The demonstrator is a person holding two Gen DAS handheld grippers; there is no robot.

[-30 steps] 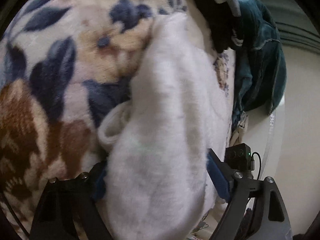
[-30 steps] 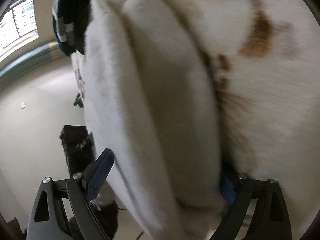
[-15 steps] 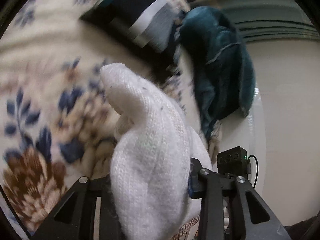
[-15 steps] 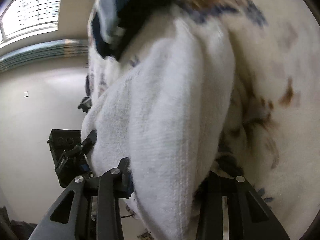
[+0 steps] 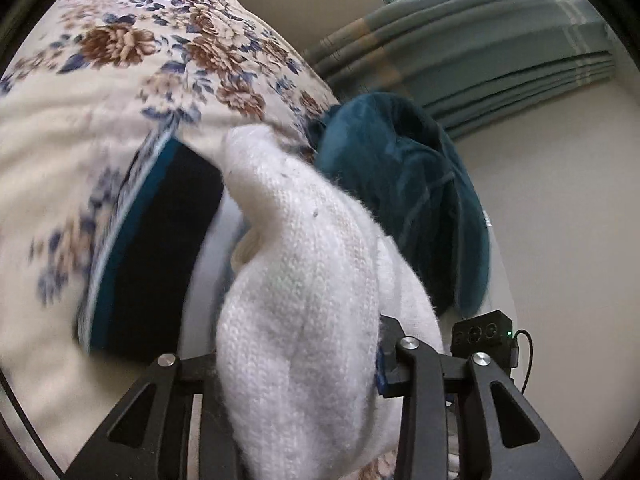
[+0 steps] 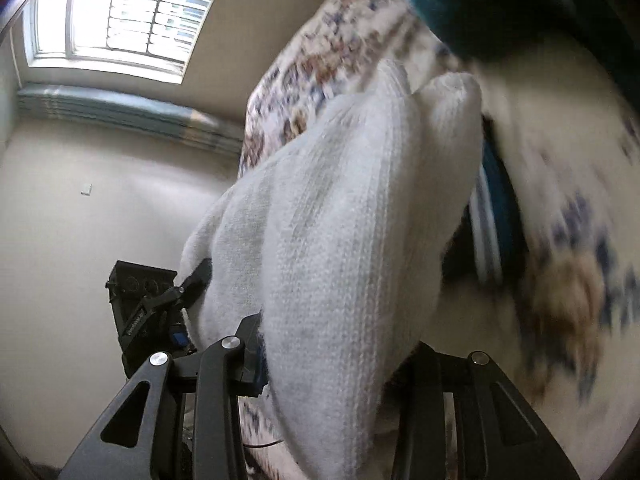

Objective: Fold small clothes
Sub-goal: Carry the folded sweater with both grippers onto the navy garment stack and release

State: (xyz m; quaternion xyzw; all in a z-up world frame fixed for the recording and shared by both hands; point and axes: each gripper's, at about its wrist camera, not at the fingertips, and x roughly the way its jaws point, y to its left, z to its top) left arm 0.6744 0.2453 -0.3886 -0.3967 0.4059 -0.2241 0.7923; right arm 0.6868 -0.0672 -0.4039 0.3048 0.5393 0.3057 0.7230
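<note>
The white knit garment was held off the floral bedspread, bunched between the two grippers and sagging where it was not supported. It appeared to be a soft, fuzzy, fairly thick knit, judged light and fully limp: it would carry no shape of its own, would stretch if pulled, and would compress under the pads rather than slip. The left gripper was clamped on one bundle of the fabric, and the right gripper was clamped on another, with thick folds filling the gap between each pair of jaws. Which part of the garment each one held could not be told. For a clean fold, hold was best taken at edges or corners, a single layer at each side, so that the cloth hung flat. Behind it lay a dark striped garment and a teal garment on the bedspread, with curtains beyond.
</note>
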